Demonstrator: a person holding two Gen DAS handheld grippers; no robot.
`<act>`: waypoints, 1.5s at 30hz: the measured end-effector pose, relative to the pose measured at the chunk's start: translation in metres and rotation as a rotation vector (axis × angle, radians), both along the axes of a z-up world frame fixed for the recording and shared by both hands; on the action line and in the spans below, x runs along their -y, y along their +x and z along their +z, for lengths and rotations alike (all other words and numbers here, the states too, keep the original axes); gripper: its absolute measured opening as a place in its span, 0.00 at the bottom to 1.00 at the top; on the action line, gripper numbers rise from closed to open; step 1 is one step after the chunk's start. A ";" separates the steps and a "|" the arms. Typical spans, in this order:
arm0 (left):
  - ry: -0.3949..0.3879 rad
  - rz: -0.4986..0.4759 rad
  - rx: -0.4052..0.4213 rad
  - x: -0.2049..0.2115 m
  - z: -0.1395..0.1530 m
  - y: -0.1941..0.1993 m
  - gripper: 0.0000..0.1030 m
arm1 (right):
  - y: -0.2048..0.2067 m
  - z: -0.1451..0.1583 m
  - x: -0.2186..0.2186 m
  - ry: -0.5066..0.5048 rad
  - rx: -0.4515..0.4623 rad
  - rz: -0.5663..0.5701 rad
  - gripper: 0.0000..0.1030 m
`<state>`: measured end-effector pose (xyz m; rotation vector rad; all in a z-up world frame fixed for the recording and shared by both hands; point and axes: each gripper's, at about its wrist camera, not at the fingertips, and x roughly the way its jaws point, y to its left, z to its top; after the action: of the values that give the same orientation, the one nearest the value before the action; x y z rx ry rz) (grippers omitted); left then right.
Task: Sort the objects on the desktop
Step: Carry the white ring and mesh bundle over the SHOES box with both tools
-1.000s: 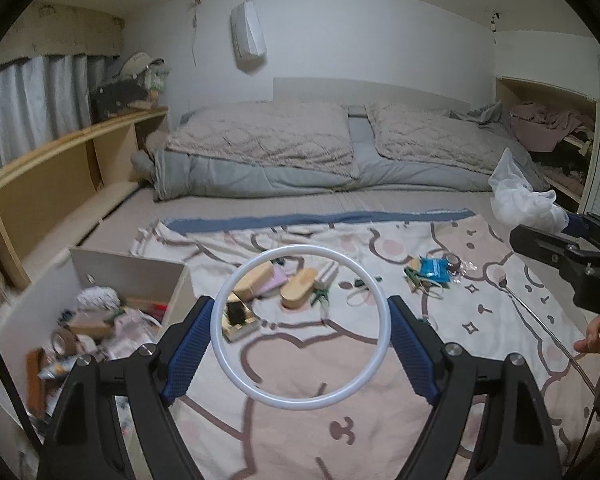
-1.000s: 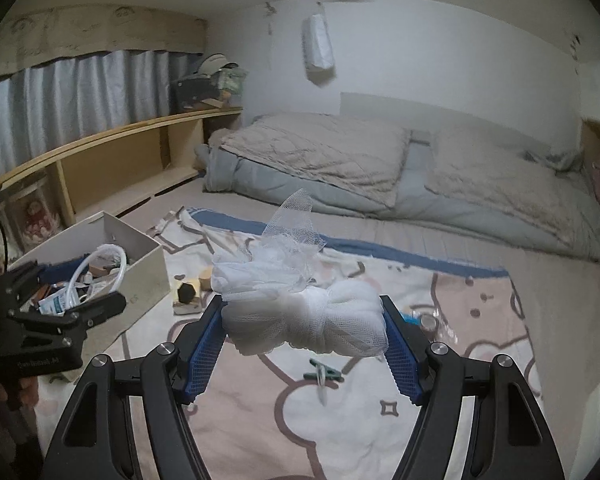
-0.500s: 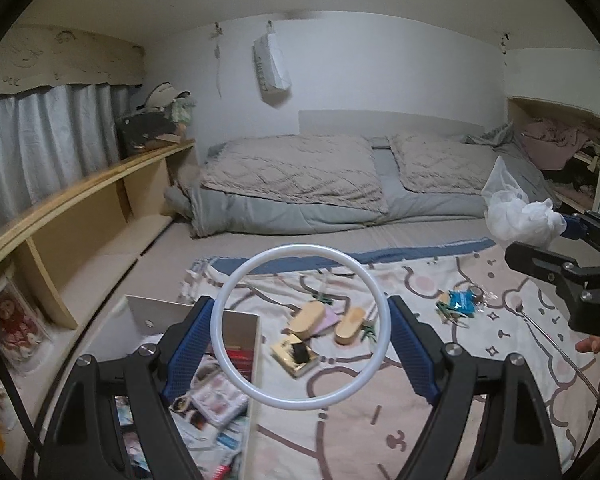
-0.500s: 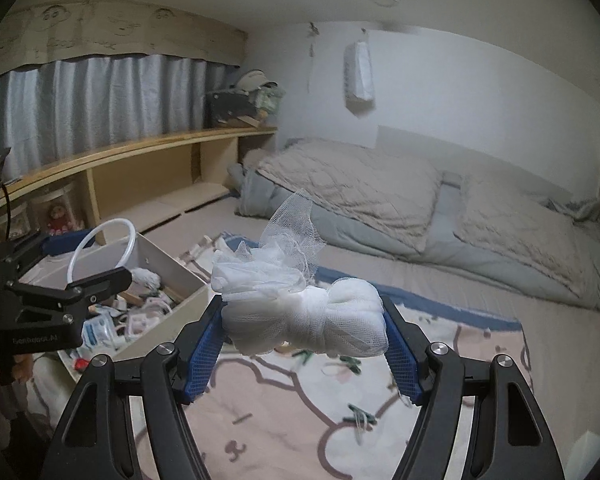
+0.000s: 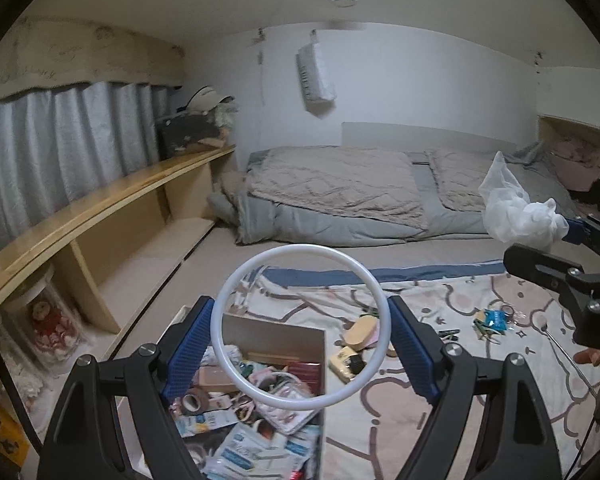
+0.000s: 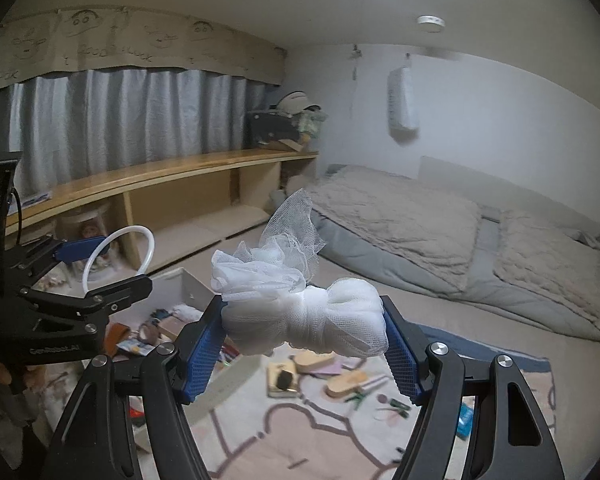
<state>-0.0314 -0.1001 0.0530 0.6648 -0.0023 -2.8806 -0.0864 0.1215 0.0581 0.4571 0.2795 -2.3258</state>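
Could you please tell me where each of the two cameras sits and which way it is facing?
Left wrist: sits on the left gripper, looking forward and downward over the white ring in its jaws to the open box and the bed; the right gripper and a fingertip show at the right edge.
Right wrist: sits on the right gripper, facing the shelf and bed over the white mesh bundle in its jaws; the left gripper shows at left.
Shared: ring, bundle, box, bed, patterned blanket.
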 end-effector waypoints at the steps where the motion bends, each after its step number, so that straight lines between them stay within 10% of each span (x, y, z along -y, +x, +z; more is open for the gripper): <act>1: 0.013 0.009 0.007 0.008 -0.002 -0.001 0.82 | 0.000 0.000 0.005 -0.002 0.005 0.007 0.71; 20: 0.173 0.191 0.194 0.124 -0.068 0.001 0.82 | -0.009 -0.044 0.105 0.009 0.145 0.091 0.71; 45: 0.236 0.257 0.485 0.150 -0.168 -0.035 0.83 | -0.016 -0.087 0.140 0.063 0.235 0.139 0.71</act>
<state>-0.0664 -0.2506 -0.1153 1.2866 0.3329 -2.4291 -0.1027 -0.0184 -0.0285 0.7135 0.2618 -2.1094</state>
